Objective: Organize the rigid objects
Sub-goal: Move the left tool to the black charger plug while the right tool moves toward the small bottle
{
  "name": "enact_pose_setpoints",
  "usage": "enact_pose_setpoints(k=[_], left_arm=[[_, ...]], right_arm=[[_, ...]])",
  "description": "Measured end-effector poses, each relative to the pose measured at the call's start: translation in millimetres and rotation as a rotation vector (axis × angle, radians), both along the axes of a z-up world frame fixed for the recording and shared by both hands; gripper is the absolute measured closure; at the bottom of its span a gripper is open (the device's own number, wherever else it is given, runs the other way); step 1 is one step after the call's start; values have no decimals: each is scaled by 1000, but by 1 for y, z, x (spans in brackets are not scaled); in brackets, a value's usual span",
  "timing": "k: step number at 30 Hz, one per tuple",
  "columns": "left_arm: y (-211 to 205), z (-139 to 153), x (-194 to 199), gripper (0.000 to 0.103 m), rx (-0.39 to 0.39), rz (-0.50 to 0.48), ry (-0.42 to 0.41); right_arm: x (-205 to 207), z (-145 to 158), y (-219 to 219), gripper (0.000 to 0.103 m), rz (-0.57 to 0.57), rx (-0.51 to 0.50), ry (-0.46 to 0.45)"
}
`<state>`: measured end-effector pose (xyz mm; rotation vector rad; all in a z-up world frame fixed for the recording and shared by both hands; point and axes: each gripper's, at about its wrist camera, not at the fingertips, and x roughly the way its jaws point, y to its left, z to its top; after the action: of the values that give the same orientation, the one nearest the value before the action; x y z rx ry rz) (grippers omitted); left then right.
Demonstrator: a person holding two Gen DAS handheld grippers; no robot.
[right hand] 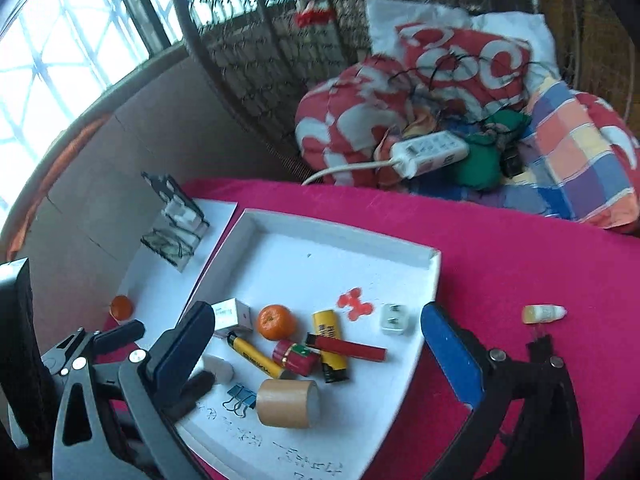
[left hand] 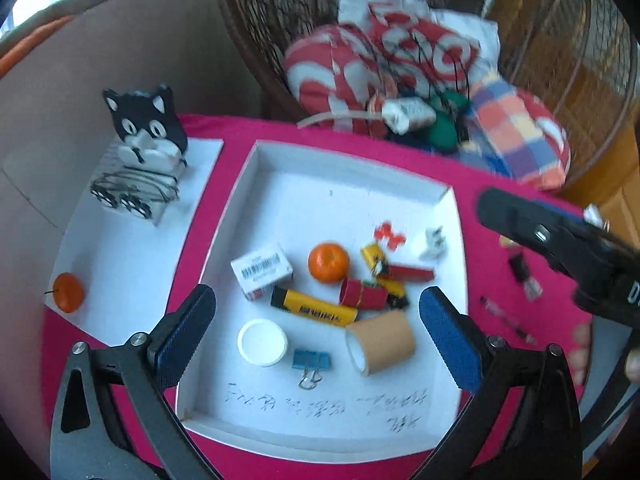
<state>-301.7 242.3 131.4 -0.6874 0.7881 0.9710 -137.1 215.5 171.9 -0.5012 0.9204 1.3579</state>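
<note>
1. Surface (left hand: 400, 148): covered in a smooth magenta cloth, with a curved far edge.
2. Tray (left hand: 256, 184): shallow, white and roughly square, with low upright walls and handwriting on its near floor. It rests on the cloth and holds most of the small rigid items.
3. White sheet (left hand: 132, 264): flat paper just left of the tray, carrying a black-and-white cat-faced holder (left hand: 146, 128) and a small orange fruit (left hand: 69, 293).
4. Left gripper (left hand: 316, 336): fingers (left hand: 186, 332) faced with blue ribbed pads are spread wide and grip nothing; they hang above the near half of the tray.
5. Right gripper (right hand: 318, 344): fingers (right hand: 450, 356) likewise parted and empty, straddling the tray's right wall.
6. Tape roll (left hand: 382, 340): tan cylinder with a white core, lying on its side near the tray's front.
7. Yellow tube (left hand: 314, 307): long and smooth, with a black cap, lying aslant at the tray's middle.
8. Orange (left hand: 329, 262): round, dimpled skin, beside a small white carton (left hand: 262, 270) printed with a barcode.
9. White cap (left hand: 262, 342): a shallow round plastic disc on the tray floor.
10. Red cylinder (left hand: 362, 293): short, glossy, with a green band, touching a flat red stick (left hand: 410, 272).
11. White plug adapter (right hand: 394, 318): a boxy block with metal prongs, near the tray's right wall.
12. Binder clip (left hand: 311, 362): blue folded metal with wire loops.
13. Dropper bottle (right hand: 543, 314): small, translucent, with a white tip, lying on the cloth outside the tray.
</note>
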Motion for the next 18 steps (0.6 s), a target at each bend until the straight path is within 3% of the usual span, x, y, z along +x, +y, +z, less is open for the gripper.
enact_pose_setpoints(k=[5, 11, 18], left_arm=[[-15, 25, 15, 0, 87, 6, -45], [-36, 25, 56, 0, 70, -84, -62], [-69, 3, 124, 0, -18, -222, -44]], right_arm=[[30, 35, -37, 0, -103, 129, -28], [92, 71, -90, 0, -268, 260, -79], [149, 65, -134, 0, -394, 213, -67]])
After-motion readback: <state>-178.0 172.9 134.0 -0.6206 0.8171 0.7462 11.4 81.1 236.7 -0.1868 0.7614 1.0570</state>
